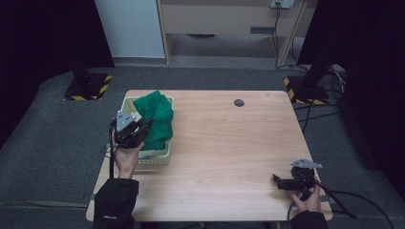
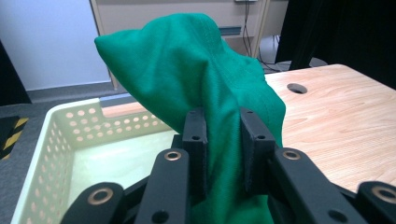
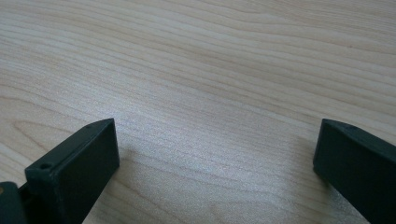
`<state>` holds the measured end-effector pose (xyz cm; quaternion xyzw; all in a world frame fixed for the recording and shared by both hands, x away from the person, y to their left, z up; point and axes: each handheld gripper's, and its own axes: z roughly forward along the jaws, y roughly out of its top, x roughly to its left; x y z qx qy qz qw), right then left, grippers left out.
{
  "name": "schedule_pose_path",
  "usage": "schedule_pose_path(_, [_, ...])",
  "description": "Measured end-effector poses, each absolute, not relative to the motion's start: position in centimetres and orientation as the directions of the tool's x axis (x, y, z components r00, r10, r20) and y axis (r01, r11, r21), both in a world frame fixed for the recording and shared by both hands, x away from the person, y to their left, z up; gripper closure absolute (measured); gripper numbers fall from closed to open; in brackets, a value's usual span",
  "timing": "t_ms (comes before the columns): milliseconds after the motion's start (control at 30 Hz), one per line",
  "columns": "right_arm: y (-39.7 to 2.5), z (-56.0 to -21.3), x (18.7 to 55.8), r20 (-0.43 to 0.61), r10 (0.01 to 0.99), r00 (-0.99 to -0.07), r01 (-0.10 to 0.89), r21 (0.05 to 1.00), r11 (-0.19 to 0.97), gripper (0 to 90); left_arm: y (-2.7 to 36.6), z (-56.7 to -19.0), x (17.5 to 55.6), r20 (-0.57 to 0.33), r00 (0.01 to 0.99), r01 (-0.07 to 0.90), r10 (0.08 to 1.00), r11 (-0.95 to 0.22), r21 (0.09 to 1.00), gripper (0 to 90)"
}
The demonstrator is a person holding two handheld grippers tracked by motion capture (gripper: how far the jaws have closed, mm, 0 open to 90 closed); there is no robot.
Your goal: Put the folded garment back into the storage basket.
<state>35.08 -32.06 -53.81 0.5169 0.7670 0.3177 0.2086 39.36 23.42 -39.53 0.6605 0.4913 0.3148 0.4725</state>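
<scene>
in the high view, the left gripper [image 1: 143, 130] is sitting at the left of the frame, a little below the middle, over a pale perforated basket [image 1: 154, 159] that is standing on the left part of the wooden table [image 1: 229, 143]. its jaws are clamping a fold of the green cloth [image 1: 155, 119], which is bunching up out of the basket and hanging over the basket's right rim. the person's left hand [image 1: 125, 160] is holding that gripper from below, with a dark sleeve [image 1: 114, 200] coming in at the lower left of the frame.

in the left gripper view, the green cloth [image 2: 205, 79] is rising in a peak through the upper middle of the frame, and the two black jaws are pressing on it from both sides at the lower centre, the left gripper [image 2: 219, 140] being closed on the fabric. the basket [image 2: 51, 149] is lying open at the left of that frame, its inner floor showing pale and bare beside the cloth.

the right gripper [image 1: 278, 180] is resting low at the lower right of the high view, near the table's front edge and well apart from the basket. in the right gripper view, its jaws are standing wide apart at the lower corners, with bare table [image 3: 201, 84] between them; the right gripper [image 3: 215, 140] is gripping nothing.
</scene>
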Motion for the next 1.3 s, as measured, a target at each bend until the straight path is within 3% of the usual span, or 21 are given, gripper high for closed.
schedule_pose_path(1300, [-32.1,-53.8,35.1,0.008,0.926,-0.378,0.661,0.703,0.264,0.2,26.0,-42.4,40.1,-0.039,0.257,0.422,0.966,-0.075,0.903,75.1])
